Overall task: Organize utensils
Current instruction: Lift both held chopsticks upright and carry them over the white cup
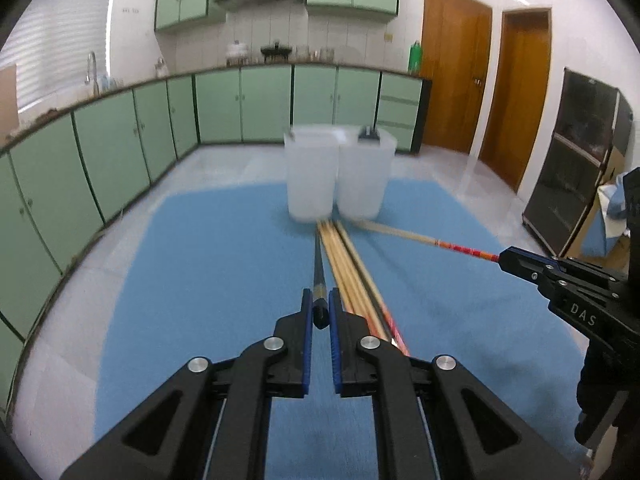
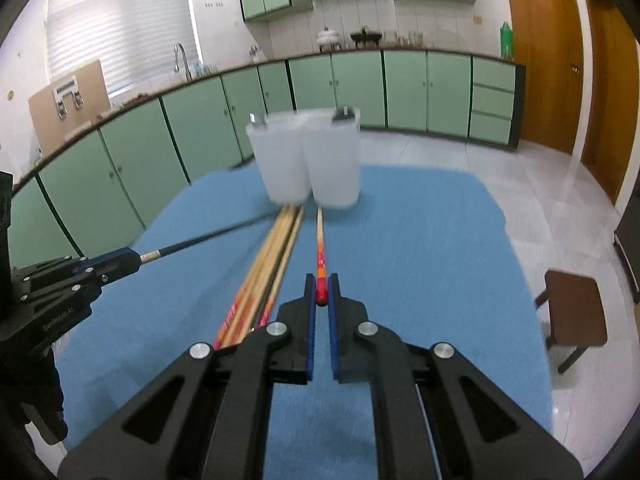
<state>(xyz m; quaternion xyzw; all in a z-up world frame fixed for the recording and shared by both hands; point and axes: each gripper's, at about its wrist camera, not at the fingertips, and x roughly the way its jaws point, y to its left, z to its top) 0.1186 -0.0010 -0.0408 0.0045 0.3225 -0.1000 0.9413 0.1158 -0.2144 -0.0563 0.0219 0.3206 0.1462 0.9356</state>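
My left gripper (image 1: 320, 307) is shut on the end of a black chopstick (image 1: 319, 268) that points toward two translucent white cups (image 1: 336, 174) on the blue mat (image 1: 208, 280). My right gripper (image 2: 321, 289) is shut on the red end of a red-and-wood chopstick (image 2: 320, 240) that points at the right cup (image 2: 334, 160). Several wooden chopsticks (image 1: 346, 256) lie in a bundle on the mat between the two grippers; they also show in the right wrist view (image 2: 272, 248). The right gripper (image 1: 500, 257) shows at the right of the left wrist view, the left gripper (image 2: 138, 258) at the left of the right wrist view.
Green cabinets (image 1: 120, 148) run along the left and back of the kitchen. A brown stool (image 2: 576, 312) stands on the floor to the right of the mat. A dark cabinet (image 1: 576, 160) and wooden doors (image 1: 452, 72) are at the right.
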